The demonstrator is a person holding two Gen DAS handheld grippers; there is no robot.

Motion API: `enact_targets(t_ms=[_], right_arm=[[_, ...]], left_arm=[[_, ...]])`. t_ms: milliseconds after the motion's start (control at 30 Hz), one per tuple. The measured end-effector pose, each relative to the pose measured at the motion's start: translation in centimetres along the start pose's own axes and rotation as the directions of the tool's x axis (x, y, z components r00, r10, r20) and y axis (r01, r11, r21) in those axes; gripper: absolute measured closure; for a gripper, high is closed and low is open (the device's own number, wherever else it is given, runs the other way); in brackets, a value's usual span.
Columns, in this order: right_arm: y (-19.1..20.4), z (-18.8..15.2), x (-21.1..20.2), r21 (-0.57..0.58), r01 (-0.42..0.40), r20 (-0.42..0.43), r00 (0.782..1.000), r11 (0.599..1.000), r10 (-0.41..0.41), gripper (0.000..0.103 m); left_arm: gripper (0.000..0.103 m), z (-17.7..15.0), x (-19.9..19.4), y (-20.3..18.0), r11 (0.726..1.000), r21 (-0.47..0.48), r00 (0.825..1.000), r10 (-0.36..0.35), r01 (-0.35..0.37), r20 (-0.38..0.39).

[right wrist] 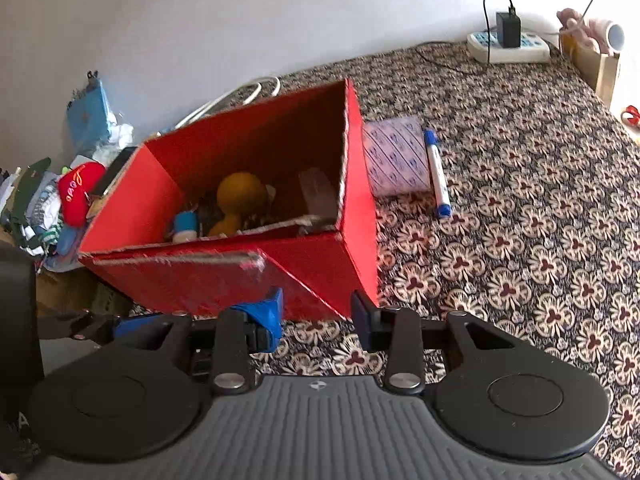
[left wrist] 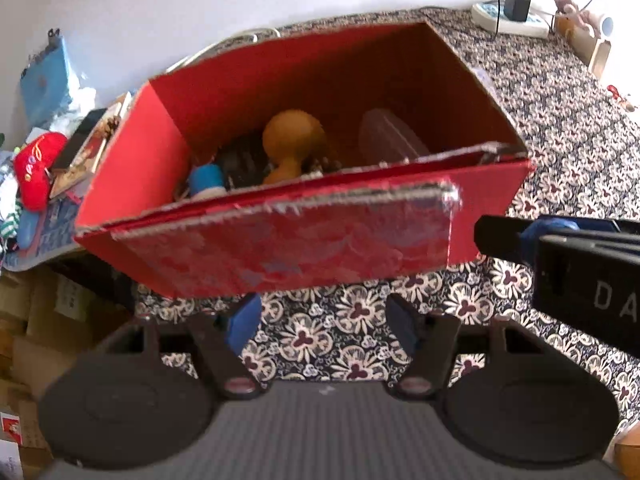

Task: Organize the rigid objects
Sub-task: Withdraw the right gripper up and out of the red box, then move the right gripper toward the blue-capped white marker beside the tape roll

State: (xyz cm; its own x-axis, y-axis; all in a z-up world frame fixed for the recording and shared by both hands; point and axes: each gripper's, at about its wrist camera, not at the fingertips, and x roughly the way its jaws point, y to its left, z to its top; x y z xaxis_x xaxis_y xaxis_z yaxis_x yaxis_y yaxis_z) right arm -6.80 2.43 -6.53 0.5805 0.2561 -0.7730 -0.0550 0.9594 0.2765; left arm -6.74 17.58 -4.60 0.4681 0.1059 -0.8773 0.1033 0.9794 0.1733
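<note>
While both grippers hung over the near edge of the flower-patterned brown and cream cloth [right wrist: 520,216], the open red cardboard box [left wrist: 280,240] stood just beyond their fingertips. Inside it lay an orange gourd-shaped toy [left wrist: 294,140], a small blue and white cylinder [left wrist: 206,180] toward the left and a clear plastic piece [left wrist: 390,140] toward the right. Its near flap [right wrist: 180,276] folded outward, with torn, pale edges. The left gripper [left wrist: 324,326] stood released, jaws wide apart, with only cloth between them. The right gripper [right wrist: 318,318] was also released and empty, its blue-tipped jaws just short of the box's near right corner. Right of the box lay a patterned white packet [right wrist: 396,156] and, touching it, a white marker pen with blue caps [right wrist: 437,174]; its print was too small to read. Far right, a white power strip [right wrist: 508,46] carried a black charger. At the left a red plush [right wrist: 78,192] bore embroidered script, seemingly "Love".
</note>
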Motion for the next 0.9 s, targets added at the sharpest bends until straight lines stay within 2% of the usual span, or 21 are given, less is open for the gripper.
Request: enact_targets(t_ms=[467, 667, 900], right_arm=[[-1.1, -1.4, 1.3, 0.047, -0.004, -0.08, 0.997, 0.999, 0.007, 0.081], [-1.4, -1.8, 1.4, 0.049, -0.011, -0.068, 0.998, 0.999, 0.014, 0.08], [-2.1, -1.8, 1.9, 0.085, 0.026, -0.083, 0.996, 0.996, -0.019, 0.079]], left_arm=[[0.034, -0.7, 2.5, -0.8, 0.999, 0.041, 0.998, -0.016, 0.018, -0.058], [0.034, -0.9, 3.1, -0.7, 0.998, 0.051, 0.997, -0.018, 0.022, -0.071], [0.034, -1.1, 3.9, -0.7, 0.998, 0.06, 0.996, -0.026, 0.031, -0.084]])
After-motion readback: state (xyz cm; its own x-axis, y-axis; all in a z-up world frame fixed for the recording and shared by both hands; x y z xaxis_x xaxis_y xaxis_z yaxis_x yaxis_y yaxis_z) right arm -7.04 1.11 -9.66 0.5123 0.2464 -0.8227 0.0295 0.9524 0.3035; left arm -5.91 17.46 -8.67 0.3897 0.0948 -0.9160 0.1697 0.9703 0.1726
